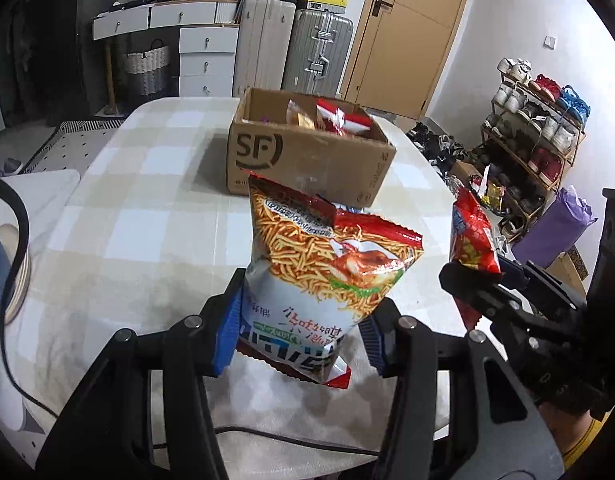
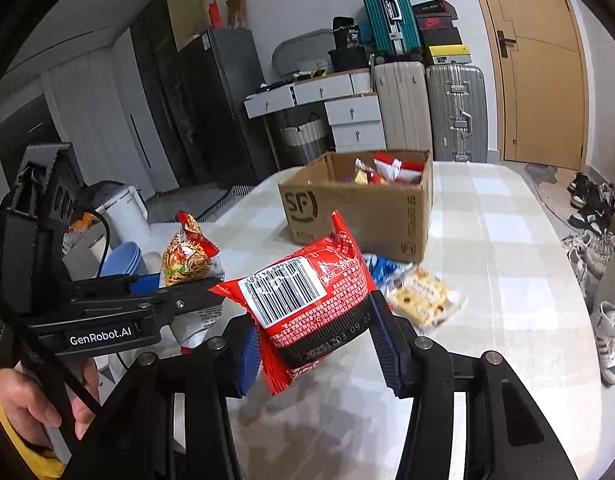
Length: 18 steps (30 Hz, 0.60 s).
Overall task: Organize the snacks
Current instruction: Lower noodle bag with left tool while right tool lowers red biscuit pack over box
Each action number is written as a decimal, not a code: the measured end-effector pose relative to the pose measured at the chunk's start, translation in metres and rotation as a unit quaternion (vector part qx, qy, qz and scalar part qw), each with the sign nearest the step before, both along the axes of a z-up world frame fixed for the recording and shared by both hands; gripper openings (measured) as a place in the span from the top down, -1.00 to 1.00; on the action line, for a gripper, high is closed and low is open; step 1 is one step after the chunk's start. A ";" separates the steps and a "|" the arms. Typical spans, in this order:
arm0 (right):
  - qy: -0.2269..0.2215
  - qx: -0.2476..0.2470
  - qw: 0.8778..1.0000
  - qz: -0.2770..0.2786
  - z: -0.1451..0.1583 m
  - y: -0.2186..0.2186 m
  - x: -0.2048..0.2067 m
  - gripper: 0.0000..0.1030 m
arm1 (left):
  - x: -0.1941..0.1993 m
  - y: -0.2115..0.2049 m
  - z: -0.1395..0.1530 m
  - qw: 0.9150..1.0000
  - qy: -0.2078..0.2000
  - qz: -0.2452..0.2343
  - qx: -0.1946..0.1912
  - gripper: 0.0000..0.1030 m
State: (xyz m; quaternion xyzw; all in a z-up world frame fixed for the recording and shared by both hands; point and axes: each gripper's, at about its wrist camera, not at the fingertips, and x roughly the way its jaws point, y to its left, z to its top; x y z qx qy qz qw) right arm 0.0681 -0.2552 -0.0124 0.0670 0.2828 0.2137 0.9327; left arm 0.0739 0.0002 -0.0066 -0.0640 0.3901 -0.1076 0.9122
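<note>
Left tongs (image 1: pixel 303 332): blue pads clamped on the lower half of a noodle-snack bag (image 1: pixel 327 276), one pad on each side, the bag held off the table.
Noodle bag: stands roughly upright in the grip with its print upside down; its long axis runs from the tongs up and forward, toward the box.
Right tongs (image 2: pixel 315 340): blue pads closed on a red packet (image 2: pixel 307 296), barcode side facing the camera, also lifted clear of the table.
Red packet: long axis tilts up and away from the tongs, its crimped top pointing at the box.
Box (image 1: pixel 307 156): open brown carton marked SF, straight ahead of both tongs on the far half of the table, top open, several red and yellow snacks already inside.
Key relation: judging from both views, the box lies directly forward of each held snack; the noodle bag's top edge overlaps the box's near wall in the left view, so the left hand looks a little nearer, though that may be only the viewing angle.
Loose snacks: a blue wrapper (image 2: pixel 383 270) and a clear biscuit pack (image 2: pixel 423 296) lie on the table just in front of the box's near right corner.
Table (image 1: pixel 147 208): pale checked cloth, rounded edges.
</note>
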 end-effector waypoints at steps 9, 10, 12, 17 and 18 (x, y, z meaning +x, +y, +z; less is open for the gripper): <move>-0.014 0.001 1.000 0.003 0.024 0.000 0.036 0.05 | 0.046 0.007 0.025 1.000 0.004 -0.005 -0.013 0.06; -0.016 0.000 1.000 0.004 0.028 0.000 0.042 0.05 | 0.052 0.007 0.029 1.000 0.003 -0.004 -0.013 0.06; -0.022 -0.002 1.000 0.005 0.038 0.001 0.055 0.05 | 0.069 0.006 0.038 1.000 0.002 -0.007 -0.012 0.06; -0.034 -0.007 0.999 0.007 0.062 0.005 0.087 0.05 | 0.114 0.007 0.061 1.000 -0.004 -0.007 -0.002 0.06; -0.035 -0.006 0.999 0.007 0.067 0.006 0.095 0.05 | 0.125 0.008 0.064 1.000 -0.002 -0.008 -0.005 0.06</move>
